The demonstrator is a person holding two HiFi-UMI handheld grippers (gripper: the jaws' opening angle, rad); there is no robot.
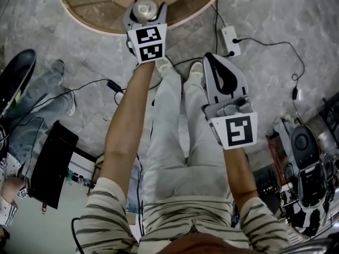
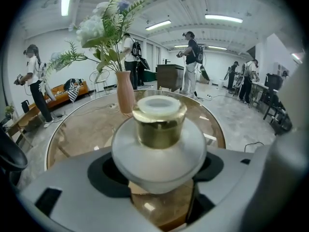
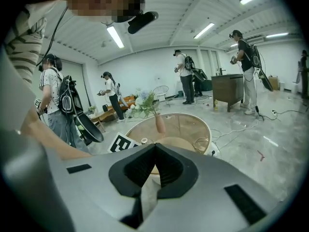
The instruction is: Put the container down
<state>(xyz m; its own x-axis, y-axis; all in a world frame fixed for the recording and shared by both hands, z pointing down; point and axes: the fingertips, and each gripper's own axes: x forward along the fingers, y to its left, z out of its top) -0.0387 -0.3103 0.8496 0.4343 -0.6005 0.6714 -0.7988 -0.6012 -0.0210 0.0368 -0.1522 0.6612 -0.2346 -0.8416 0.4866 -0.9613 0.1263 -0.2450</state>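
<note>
The container (image 2: 159, 144) is an amber glass jar with a broad white collar and a white cap. It sits between the jaws of my left gripper (image 2: 159, 173), whose dark pads press on the collar from both sides. From the head view the container (image 1: 144, 8) and left gripper (image 1: 144, 15) are over the near edge of the round glass table (image 1: 95, 15). Whether the jar's base touches the glass I cannot tell. My right gripper (image 1: 210, 58) hangs off the table above the person's legs, its jaws shut with nothing in them (image 3: 154, 146).
A pink vase with flowers (image 2: 125, 93) stands on the table (image 2: 72, 134) beyond the container. On the floor are a power strip (image 1: 230, 38) with cables, a black case (image 1: 50, 163) and equipment (image 1: 307, 168). Other people stand around the room.
</note>
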